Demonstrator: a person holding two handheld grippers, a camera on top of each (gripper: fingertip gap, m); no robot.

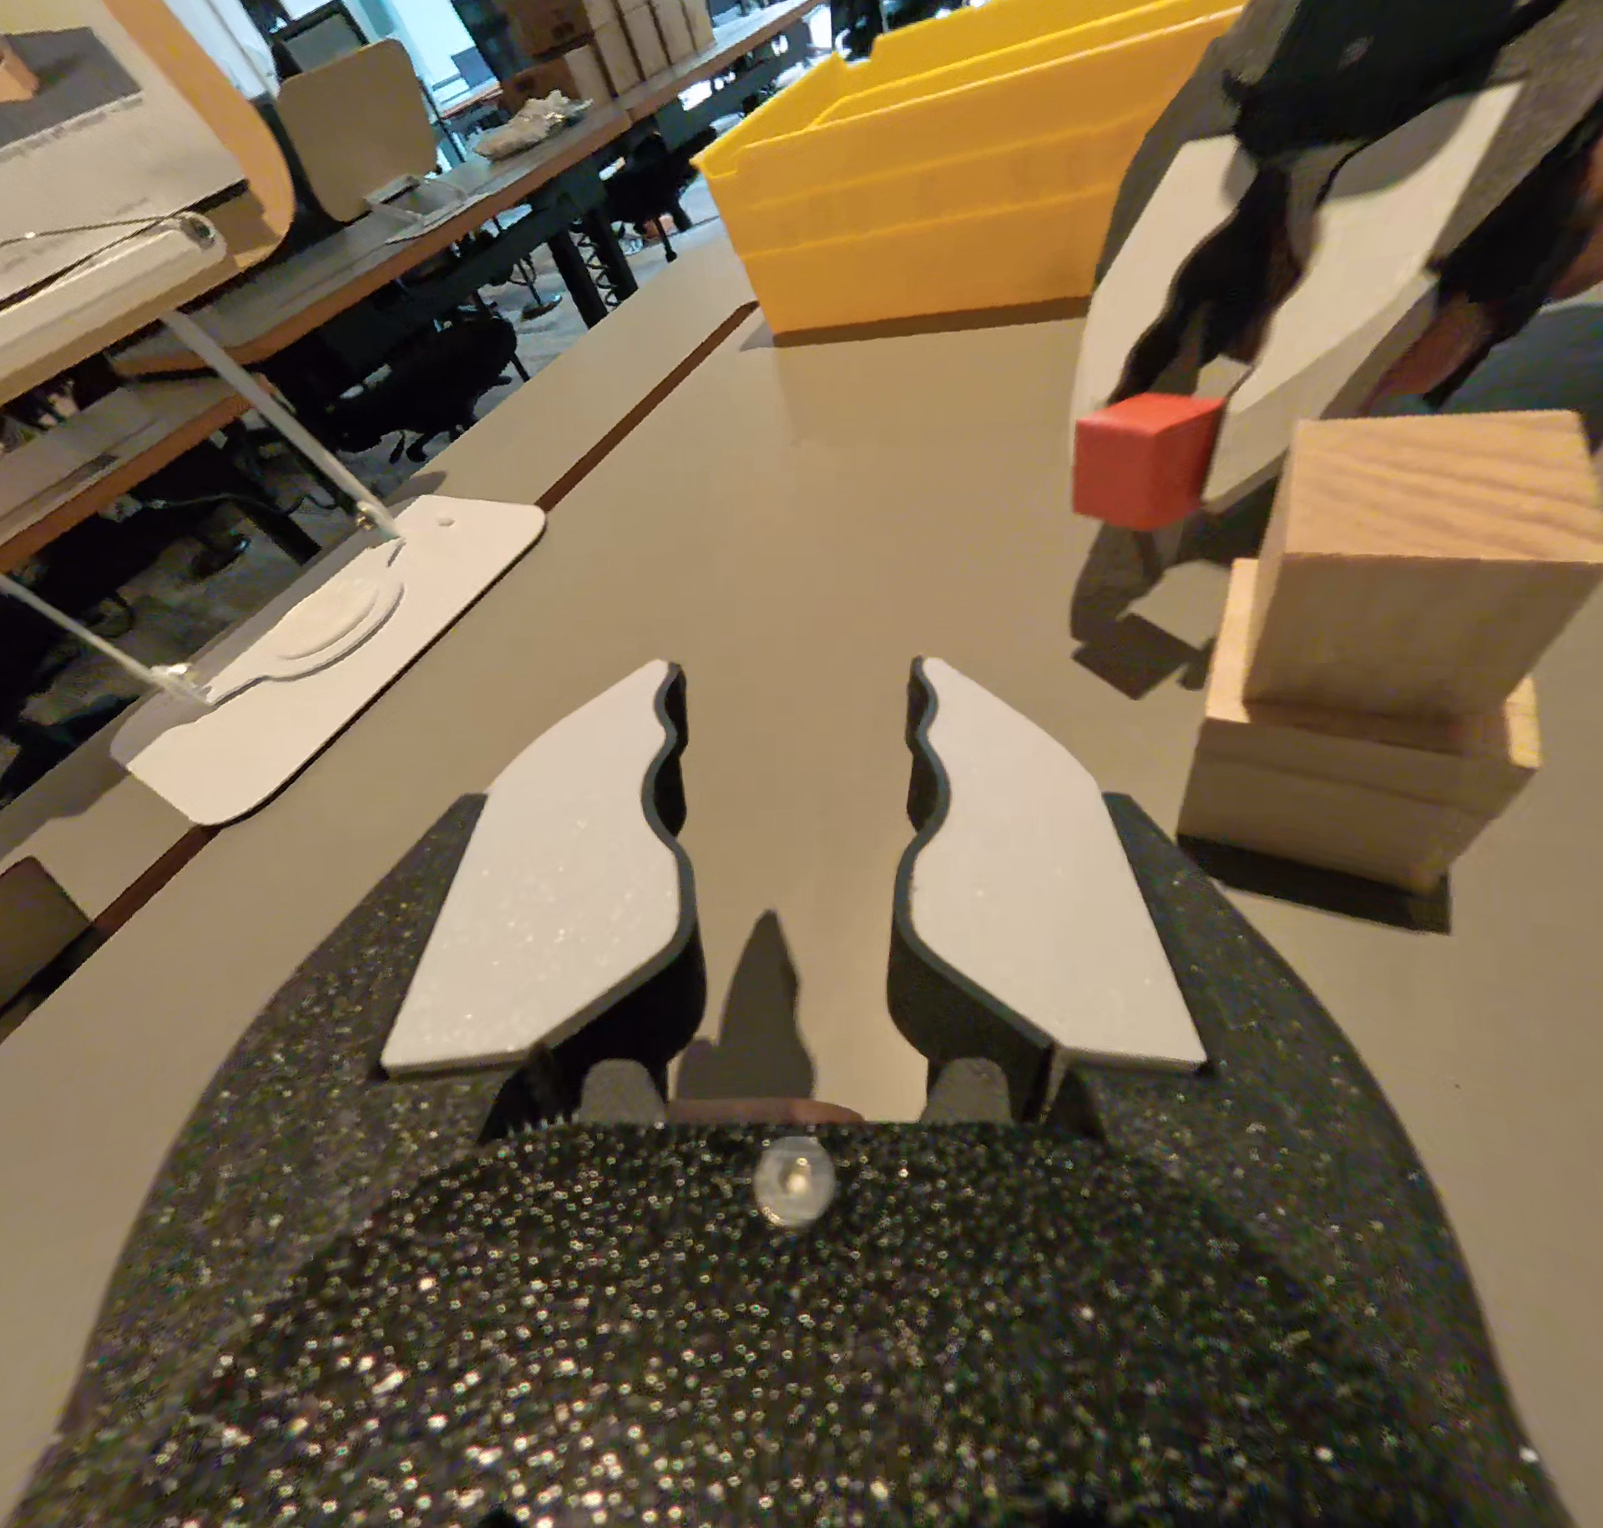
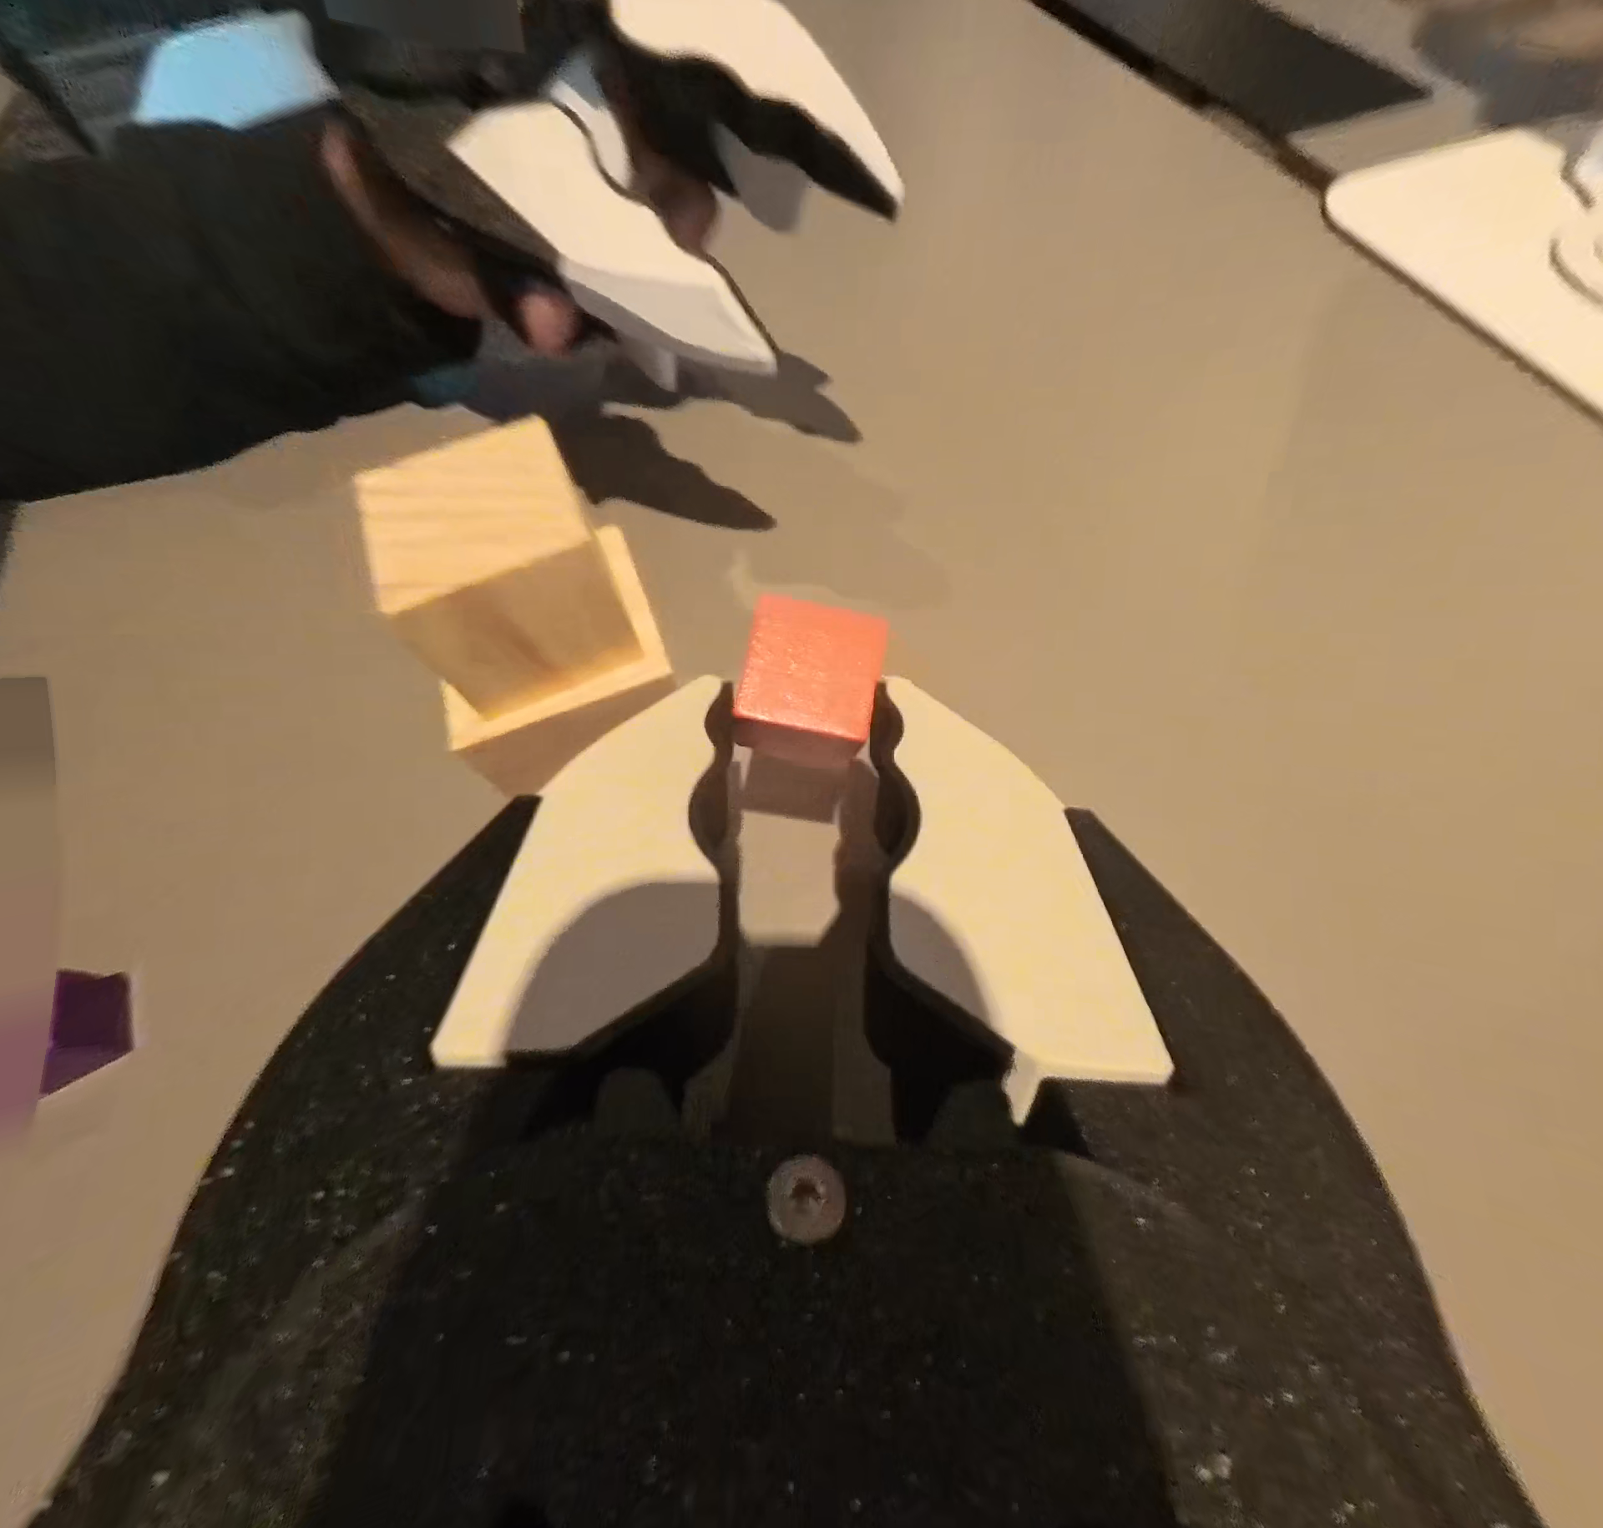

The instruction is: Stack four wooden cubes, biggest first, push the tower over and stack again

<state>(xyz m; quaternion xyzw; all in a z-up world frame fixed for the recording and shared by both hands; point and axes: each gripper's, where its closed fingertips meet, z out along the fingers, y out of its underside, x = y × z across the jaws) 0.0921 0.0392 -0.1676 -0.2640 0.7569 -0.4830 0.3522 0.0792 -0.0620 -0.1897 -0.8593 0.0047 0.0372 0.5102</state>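
Right gripper [image 2: 807, 719] pinches the red cube [image 2: 808, 680] between its fingertips, above the grey table [image 2: 1128, 532] and clear of it. Left gripper [image 1: 794, 706] hovers with fingers spread, holding nothing. Just beside the red cube, a light wooden cube [image 1: 1423, 558] sits on a larger wooden cube [image 1: 1353, 784]. A purple cube [image 2: 87, 1027] lies well apart. Yellow bins [image 1: 937, 211] stand beyond.
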